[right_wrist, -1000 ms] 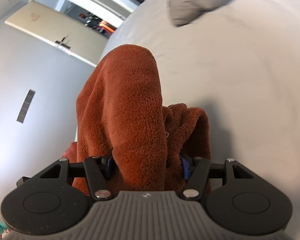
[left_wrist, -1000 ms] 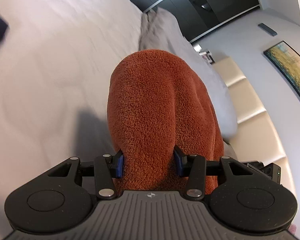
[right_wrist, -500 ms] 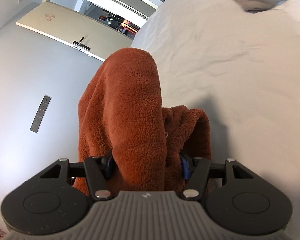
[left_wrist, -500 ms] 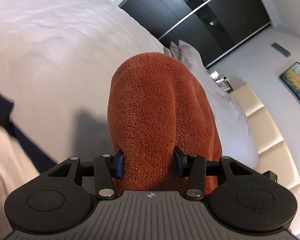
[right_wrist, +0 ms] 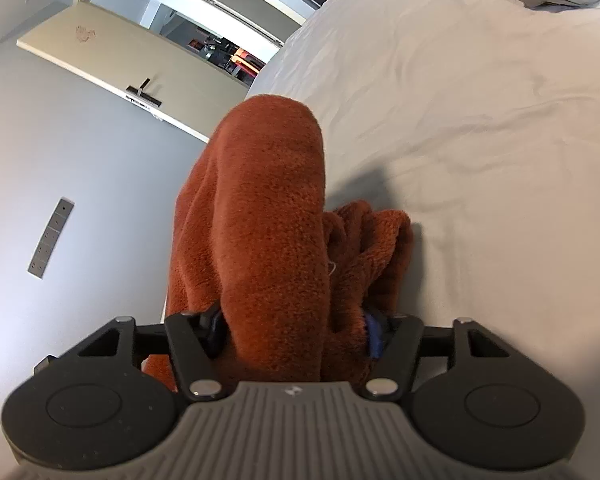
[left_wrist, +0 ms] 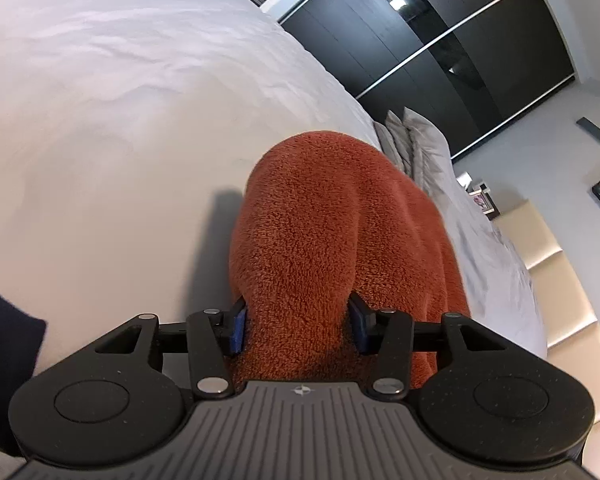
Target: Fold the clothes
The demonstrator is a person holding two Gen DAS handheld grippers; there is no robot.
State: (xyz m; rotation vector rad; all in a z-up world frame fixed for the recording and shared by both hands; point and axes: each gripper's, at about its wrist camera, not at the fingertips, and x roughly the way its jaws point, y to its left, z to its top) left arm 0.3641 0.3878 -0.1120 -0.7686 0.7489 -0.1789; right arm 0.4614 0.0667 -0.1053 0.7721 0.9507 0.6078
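Observation:
A rust-orange fleece garment [left_wrist: 324,240] bulges out between the blue pads of my left gripper [left_wrist: 298,326], which is shut on it above the white bed [left_wrist: 120,112]. In the right wrist view the same fleece garment [right_wrist: 268,216] drapes forward from my right gripper [right_wrist: 294,332], also shut on it, with a bunched fold [right_wrist: 372,240] to the right. The fabric hides both sets of fingertips.
Grey pillows [left_wrist: 416,148] lie at the far end of the bed near a dark wardrobe [left_wrist: 440,40] and padded headboard [left_wrist: 560,264]. A dark cloth [left_wrist: 8,340] shows at the lower left. A door [right_wrist: 120,68] and grey wall [right_wrist: 60,160] are left in the right wrist view.
Both grippers, still gripping the fleece, have swung so more bed surface and the wardrobe and door come into view. The pale and dark cloth at left has slid mostly out of frame.

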